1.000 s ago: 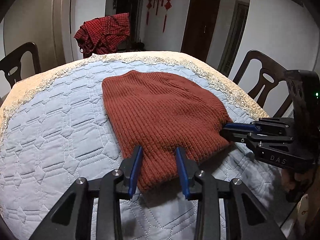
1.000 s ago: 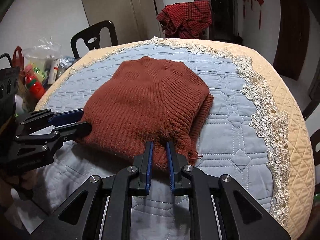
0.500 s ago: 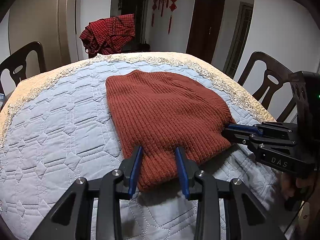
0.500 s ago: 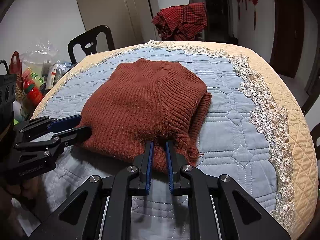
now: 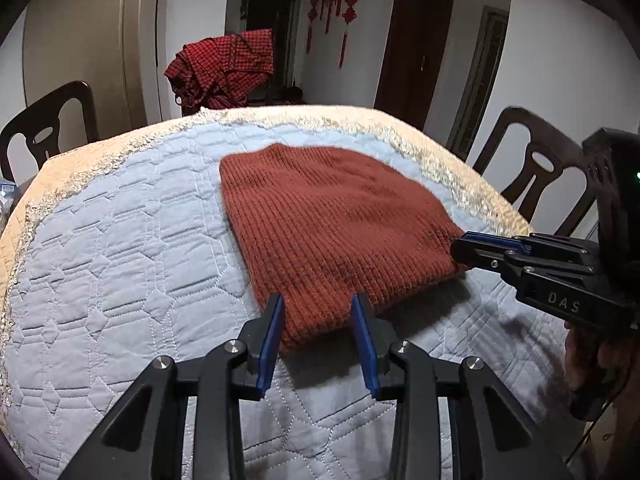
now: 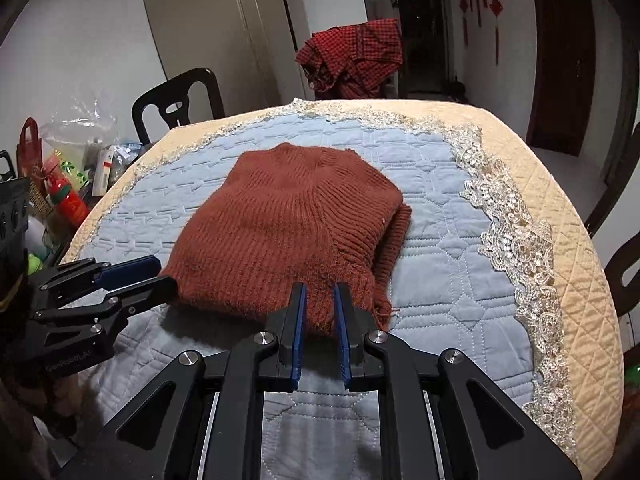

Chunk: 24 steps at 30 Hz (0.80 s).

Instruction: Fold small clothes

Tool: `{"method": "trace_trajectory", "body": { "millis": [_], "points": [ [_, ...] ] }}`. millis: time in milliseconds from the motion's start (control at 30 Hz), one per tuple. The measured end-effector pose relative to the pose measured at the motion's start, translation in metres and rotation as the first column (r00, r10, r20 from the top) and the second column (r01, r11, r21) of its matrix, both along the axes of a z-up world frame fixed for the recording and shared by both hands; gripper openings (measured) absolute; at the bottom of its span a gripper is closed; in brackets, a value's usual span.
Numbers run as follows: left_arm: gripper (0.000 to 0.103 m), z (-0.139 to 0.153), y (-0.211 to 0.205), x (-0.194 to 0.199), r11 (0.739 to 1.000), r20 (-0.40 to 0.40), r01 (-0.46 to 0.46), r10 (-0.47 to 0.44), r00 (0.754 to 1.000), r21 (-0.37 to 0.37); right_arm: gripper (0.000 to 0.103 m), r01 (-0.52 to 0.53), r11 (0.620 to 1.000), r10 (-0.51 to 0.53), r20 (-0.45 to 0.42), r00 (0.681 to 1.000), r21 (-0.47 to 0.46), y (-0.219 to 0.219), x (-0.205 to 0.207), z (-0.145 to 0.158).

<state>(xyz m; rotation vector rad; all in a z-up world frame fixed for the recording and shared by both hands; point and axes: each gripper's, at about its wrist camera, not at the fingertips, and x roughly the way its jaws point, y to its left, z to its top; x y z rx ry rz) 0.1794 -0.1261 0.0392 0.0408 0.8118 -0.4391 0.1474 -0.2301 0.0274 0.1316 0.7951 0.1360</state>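
Observation:
A rust-brown knitted sweater (image 5: 328, 232) (image 6: 280, 232) lies folded on the blue quilted table cover (image 5: 120, 260) (image 6: 440, 280). My left gripper (image 5: 318, 308) holds its near left corner; the knit fills the gap between the blue pads, and that edge casts a shadow beneath. From the right wrist view the left gripper (image 6: 164, 276) meets the sweater's left corner. My right gripper (image 6: 320, 296) has a puckered, frayed bit of the near right edge between its narrow jaws, which are opening while the pads still touch the knit. The right gripper (image 5: 458, 248) also shows in the left wrist view.
A red checked garment (image 5: 224, 68) (image 6: 356, 56) hangs over a chair past the table's far edge. Dark chairs (image 5: 536, 168) (image 6: 180, 100) stand around it. Bags and bottles (image 6: 64, 184) crowd the left side. A lace border (image 6: 516, 240) rims the cover.

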Motion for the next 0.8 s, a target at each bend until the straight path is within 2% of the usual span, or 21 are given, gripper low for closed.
{"method": "trace_trajectory", "body": {
  "millis": [100, 400, 467, 500, 600, 800],
  "points": [
    [0.037, -0.006, 0.0, 0.001, 1.0, -0.01, -0.001, 0.001, 1.0, 0.002, 0.014, 0.006, 1.0, -0.005, -0.057, 0.998, 0.012, -0.004, 0.007, -0.015],
    [0.038, 0.009, 0.02, 0.008, 0.996, -0.012, -0.017, 0.016, 1.0, -0.086, 0.014, 0.012, 0.999, -0.012, 0.014, 1.0, 0.038, -0.01, 0.0, 0.011],
    [0.045, 0.009, 0.025, 0.016, 0.993, -0.022, -0.039, 0.037, 0.999, -0.111, 0.015, 0.015, 0.998, -0.016, 0.021, 1.0, 0.056, -0.013, 0.003, 0.015],
    [0.046, 0.009, 0.028, 0.02, 0.991, -0.028, -0.05, 0.047, 0.998, -0.121, 0.019, 0.018, 0.998, -0.02, 0.02, 1.0, 0.062, -0.015, 0.006, 0.015],
    [0.046, 0.004, 0.036, 0.032, 0.985, -0.063, -0.082, 0.073, 0.995, -0.151, 0.046, 0.034, 0.996, -0.035, 0.013, 0.999, 0.078, -0.019, 0.013, 0.012],
    [0.046, -0.001, 0.043, 0.052, 0.974, -0.091, -0.116, 0.099, 0.991, -0.194, 0.046, 0.033, 0.993, -0.037, 0.034, 0.999, 0.112, -0.023, 0.024, 0.012]
  ]
}}
